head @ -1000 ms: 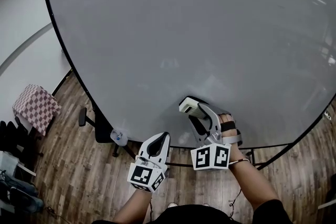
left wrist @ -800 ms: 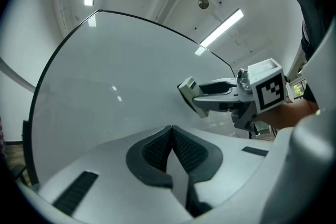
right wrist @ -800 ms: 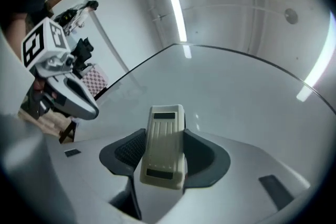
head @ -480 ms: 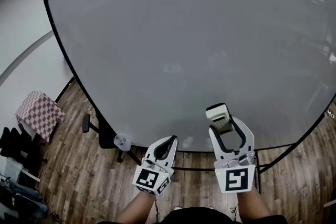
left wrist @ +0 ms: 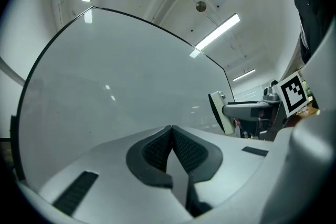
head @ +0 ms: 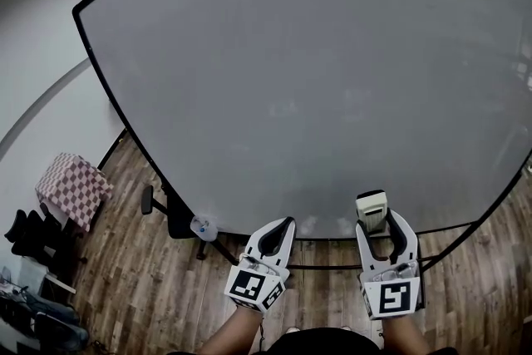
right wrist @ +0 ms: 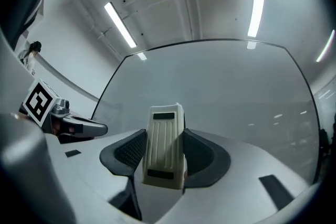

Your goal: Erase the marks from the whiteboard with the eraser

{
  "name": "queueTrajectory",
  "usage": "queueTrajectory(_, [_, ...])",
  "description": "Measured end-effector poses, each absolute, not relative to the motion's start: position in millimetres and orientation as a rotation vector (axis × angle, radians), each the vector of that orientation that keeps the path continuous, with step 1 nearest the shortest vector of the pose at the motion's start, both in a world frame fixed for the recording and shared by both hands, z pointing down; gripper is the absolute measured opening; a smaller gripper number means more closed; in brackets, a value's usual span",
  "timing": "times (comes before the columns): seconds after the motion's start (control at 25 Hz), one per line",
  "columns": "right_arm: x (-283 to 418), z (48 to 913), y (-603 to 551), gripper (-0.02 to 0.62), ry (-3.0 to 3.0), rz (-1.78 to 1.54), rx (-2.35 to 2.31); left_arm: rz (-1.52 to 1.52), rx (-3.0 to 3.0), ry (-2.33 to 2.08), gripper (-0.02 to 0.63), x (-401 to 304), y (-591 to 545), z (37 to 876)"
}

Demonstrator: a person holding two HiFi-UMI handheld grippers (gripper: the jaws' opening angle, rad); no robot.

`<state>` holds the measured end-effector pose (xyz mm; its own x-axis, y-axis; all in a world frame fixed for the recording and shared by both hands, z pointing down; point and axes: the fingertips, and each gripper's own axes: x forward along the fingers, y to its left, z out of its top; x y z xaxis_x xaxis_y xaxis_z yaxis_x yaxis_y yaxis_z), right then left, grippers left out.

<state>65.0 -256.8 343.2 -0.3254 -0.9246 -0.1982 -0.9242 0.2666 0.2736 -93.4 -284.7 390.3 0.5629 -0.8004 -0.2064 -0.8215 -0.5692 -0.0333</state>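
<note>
The large black-framed whiteboard (head: 332, 71) fills the head view, and I see no marks on its grey-white face. The cream eraser (head: 371, 207) is clamped between the jaws of my right gripper (head: 371, 217), low near the board's bottom edge. In the right gripper view the eraser (right wrist: 165, 147) stands upright between the pads, in front of the whiteboard (right wrist: 220, 86). My left gripper (head: 280, 226) hangs beside it at the left, shut and empty. In the left gripper view its jaws (left wrist: 171, 140) meet, and the eraser (left wrist: 220, 113) shows at the right.
A black office chair (head: 166, 216) and a water bottle (head: 203, 227) stand on the wooden floor at the board's lower left. A checkered stool (head: 73, 189) sits further left by the wall. The board's stand rail (head: 324, 266) runs below the grippers.
My right gripper has carried the eraser down and to the right, off the board's middle to its bottom edge. The left gripper drifted slightly right.
</note>
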Motion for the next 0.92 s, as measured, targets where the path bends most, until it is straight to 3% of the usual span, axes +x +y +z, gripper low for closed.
queueTrajectory(0.92, [76.8, 331.7, -264.6, 0.245, -2.453, -0.675, 1.852, 0.231, -2.669, 1.432, 0.018, -85.8, -293.4, 393.6])
